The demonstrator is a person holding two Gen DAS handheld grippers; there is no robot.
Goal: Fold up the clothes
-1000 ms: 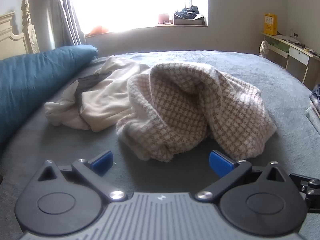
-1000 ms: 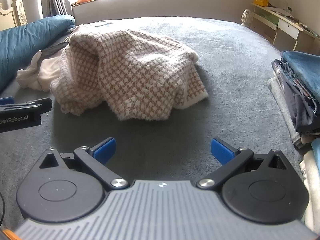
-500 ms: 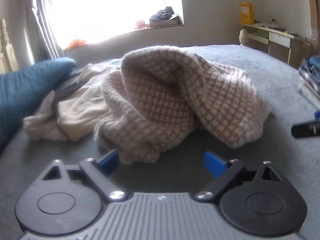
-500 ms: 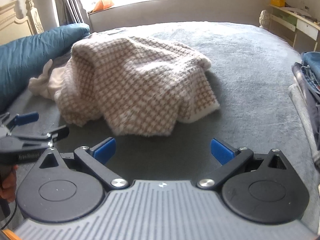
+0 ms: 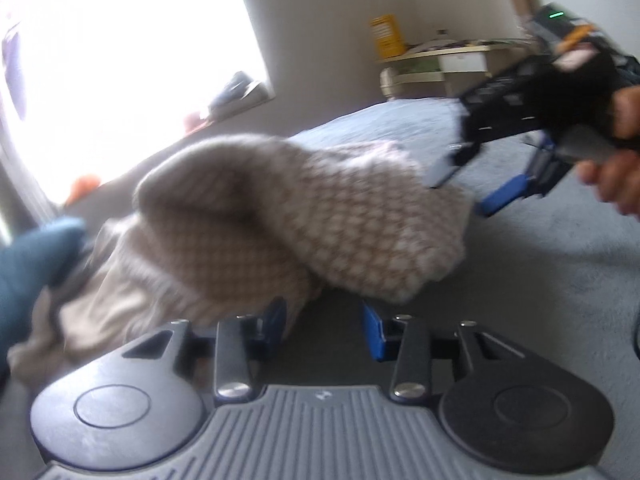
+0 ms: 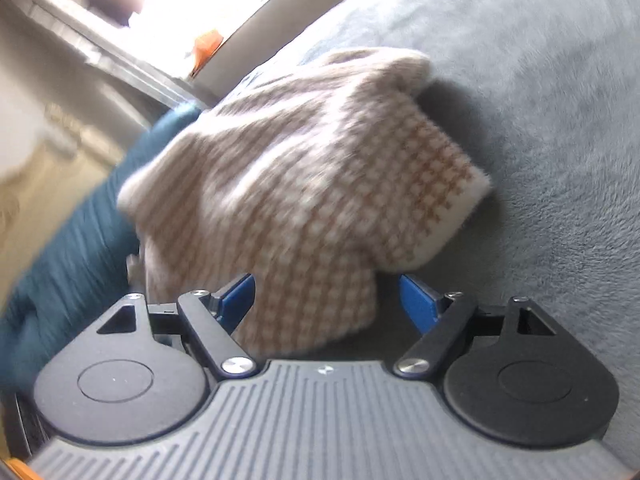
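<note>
A beige-and-white checked knit sweater [image 5: 304,216] lies crumpled on the grey bed cover [image 5: 520,304]. My left gripper [image 5: 324,328] sits low at the sweater's near edge, jaws closing. Fabric reaches the left pad [image 5: 276,326], and the gap shows mostly bed. In the right wrist view a flap of the sweater [image 6: 320,184] lies between the pads of my right gripper [image 6: 328,298], whose jaws are closing. The right pad [image 6: 416,300] stands clear of the cloth. The left wrist view also shows the right gripper [image 5: 464,192] at the sweater's far right edge, held by a hand [image 5: 616,176].
A cream garment [image 5: 100,312] lies left of the sweater against a teal pillow [image 5: 28,264], also seen in the right wrist view [image 6: 80,232]. A desk [image 5: 448,60] stands by the far wall. A bright window is behind. Open grey bed cover [image 6: 560,120] stretches to the right.
Both grippers dropped toward the sweater and rolled, so the views tilt. Both pairs of jaws narrowed, the left more. The sweater's edge now lies between the right pads.
</note>
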